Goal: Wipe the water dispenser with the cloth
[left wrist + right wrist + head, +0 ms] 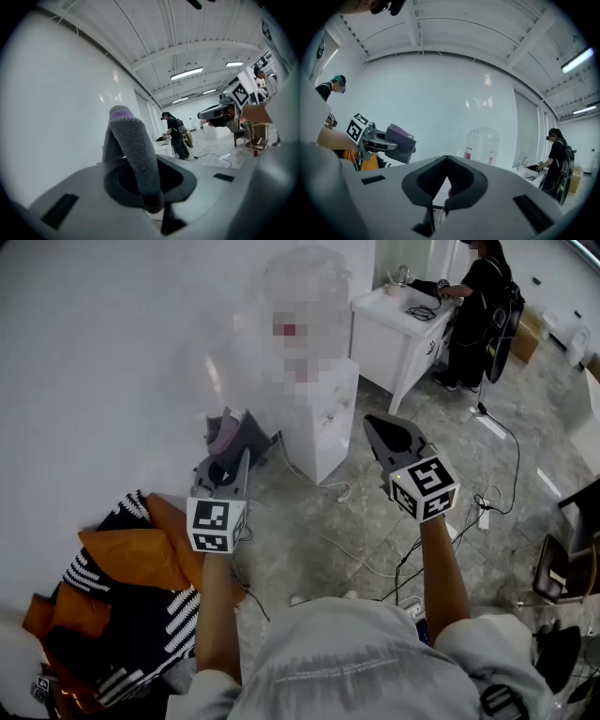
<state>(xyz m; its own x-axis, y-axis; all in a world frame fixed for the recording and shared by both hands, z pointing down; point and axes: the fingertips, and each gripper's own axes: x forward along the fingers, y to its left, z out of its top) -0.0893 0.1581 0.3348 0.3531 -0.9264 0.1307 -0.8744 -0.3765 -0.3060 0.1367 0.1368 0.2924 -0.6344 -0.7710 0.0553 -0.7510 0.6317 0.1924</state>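
Observation:
The white water dispenser stands against the wall with a clear bottle on top. My left gripper is shut on a grey cloth with a purple edge, held to the left of the dispenser and a little short of it. In the left gripper view the cloth sticks up between the jaws of the left gripper. My right gripper hovers by the dispenser's right side, shut and empty. In the right gripper view its tips meet, and the left gripper with the cloth shows at the left.
A white table stands at the back right with a person working at it. Cables and a power strip lie on the grey floor. Orange and striped cushions are piled at the left. A dark chair is at the right.

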